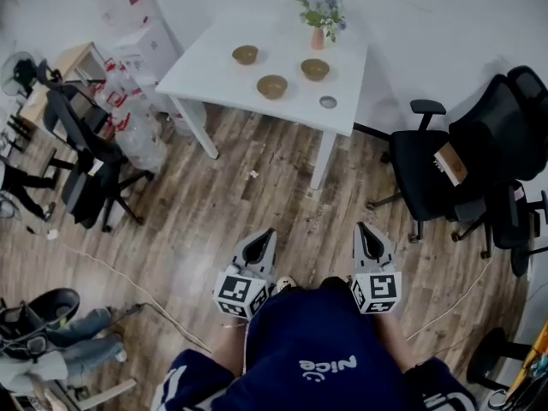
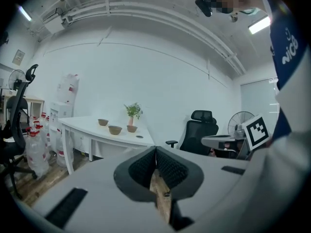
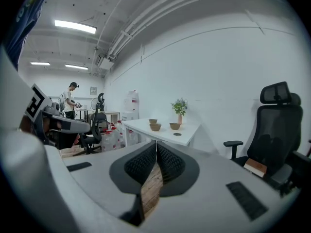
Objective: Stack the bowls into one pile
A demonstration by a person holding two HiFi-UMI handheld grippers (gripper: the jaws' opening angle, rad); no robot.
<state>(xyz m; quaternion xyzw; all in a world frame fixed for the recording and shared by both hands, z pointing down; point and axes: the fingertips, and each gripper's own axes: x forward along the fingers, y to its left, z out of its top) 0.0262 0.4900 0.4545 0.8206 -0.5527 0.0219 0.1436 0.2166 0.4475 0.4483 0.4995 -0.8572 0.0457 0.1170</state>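
Three brown bowls stand apart on a white table (image 1: 214, 67) far ahead: one at the back left (image 1: 245, 55), one in front (image 1: 272, 86), one to the right (image 1: 315, 69). The left gripper view shows them small (image 2: 115, 129), and so does the right gripper view (image 3: 155, 126). My left gripper (image 1: 269, 232) and right gripper (image 1: 360, 227) hang side by side over the wooden floor, well short of the table. Both are shut and empty, jaws meeting at the tips (image 2: 155, 148) (image 3: 156, 142).
A pink vase with a plant (image 1: 318, 24) and a small grey disc (image 1: 328, 102) share the table. Black office chairs stand at the right (image 1: 437, 165) and left (image 1: 81, 157). Water bottles (image 1: 128, 118) cluster left of the table. A cable (image 1: 128, 281) runs across the floor.
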